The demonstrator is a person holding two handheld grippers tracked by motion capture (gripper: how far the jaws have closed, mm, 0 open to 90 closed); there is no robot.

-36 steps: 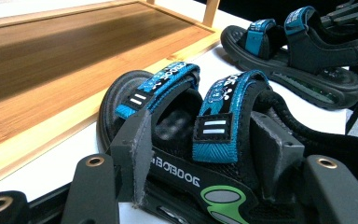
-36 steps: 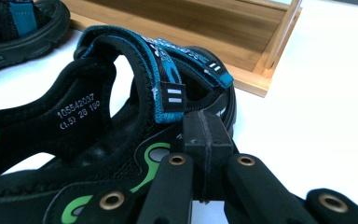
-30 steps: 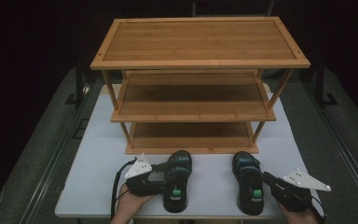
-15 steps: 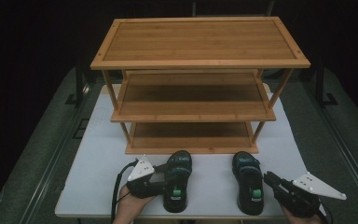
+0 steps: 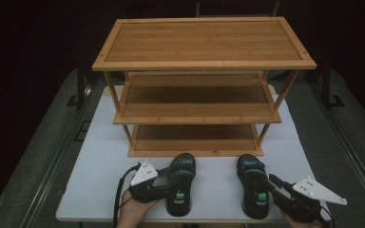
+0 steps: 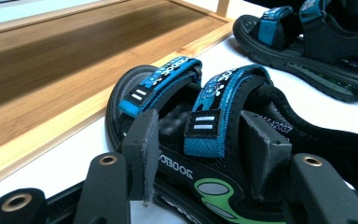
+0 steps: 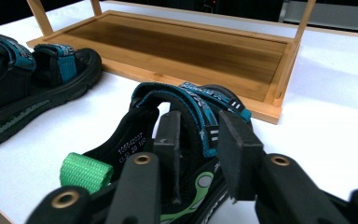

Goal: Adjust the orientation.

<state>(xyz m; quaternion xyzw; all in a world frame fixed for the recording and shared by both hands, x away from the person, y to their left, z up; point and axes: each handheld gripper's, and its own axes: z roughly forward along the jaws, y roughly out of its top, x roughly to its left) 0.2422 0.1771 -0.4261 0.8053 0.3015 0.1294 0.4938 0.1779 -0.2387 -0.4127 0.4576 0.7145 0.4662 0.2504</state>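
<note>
Between each gripper's part-open fingers, one sandal's side: left sandal (image 5: 180,185) clasped, right sandal (image 5: 254,186) just being released.

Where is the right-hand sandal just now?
In the high view the right sandal lies on the white table, before the wooden rack, right of the other sandal.

White table (image 5: 100,161): 3-tier bamboo shelf rack (image 5: 199,85) stands at far middle; 2 black-blue sandals lie on near edge, left sandal (image 5: 180,190), right sandal (image 5: 253,190), apart, toes toward rack.
</note>
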